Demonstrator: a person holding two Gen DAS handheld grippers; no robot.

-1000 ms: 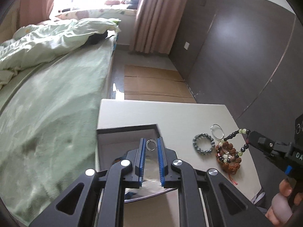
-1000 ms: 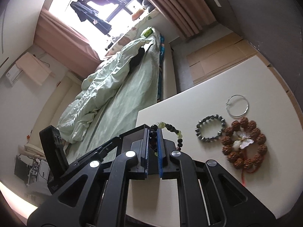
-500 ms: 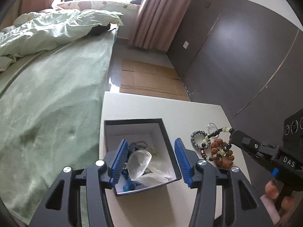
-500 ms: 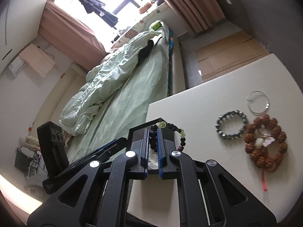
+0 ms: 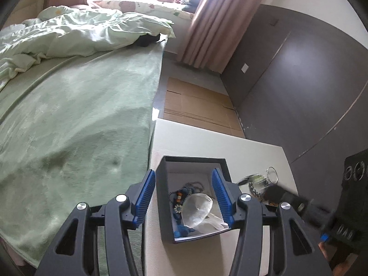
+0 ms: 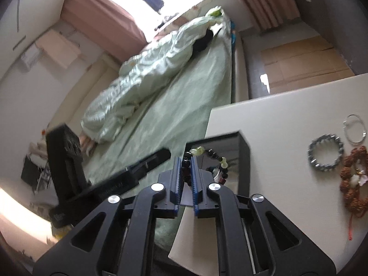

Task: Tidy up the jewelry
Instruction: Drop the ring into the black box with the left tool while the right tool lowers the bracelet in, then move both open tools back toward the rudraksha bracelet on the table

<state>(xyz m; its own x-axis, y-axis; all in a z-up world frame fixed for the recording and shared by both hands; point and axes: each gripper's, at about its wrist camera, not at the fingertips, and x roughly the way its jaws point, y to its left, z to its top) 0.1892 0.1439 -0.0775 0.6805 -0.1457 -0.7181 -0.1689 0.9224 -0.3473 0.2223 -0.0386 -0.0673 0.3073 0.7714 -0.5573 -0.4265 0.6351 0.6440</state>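
A black jewelry box (image 5: 166, 197) with a white lining stands on the white table (image 5: 202, 142); it also shows in the right wrist view (image 6: 244, 161). Several pieces and a clear plastic bag (image 5: 198, 209) lie in it. My left gripper (image 5: 182, 195) is open and empty, its jaws spread above the box. My right gripper (image 6: 186, 172) is shut on a dark and green bead bracelet (image 6: 212, 155) and holds it over the box. On the table to the right lie a grey bead bracelet (image 6: 326, 153), a thin silver bangle (image 6: 355, 128) and a brown seed bracelet (image 6: 353, 181).
A bed with a green blanket (image 5: 76, 119) runs along the table's left edge. Flattened cardboard (image 5: 197, 105) lies on the floor beyond the table. A dark panelled wall (image 5: 299, 82) stands to the right.
My left gripper opened, let a small ring go and pulled back above the box. My right gripper carried the bead bracelet leftward to over the box.
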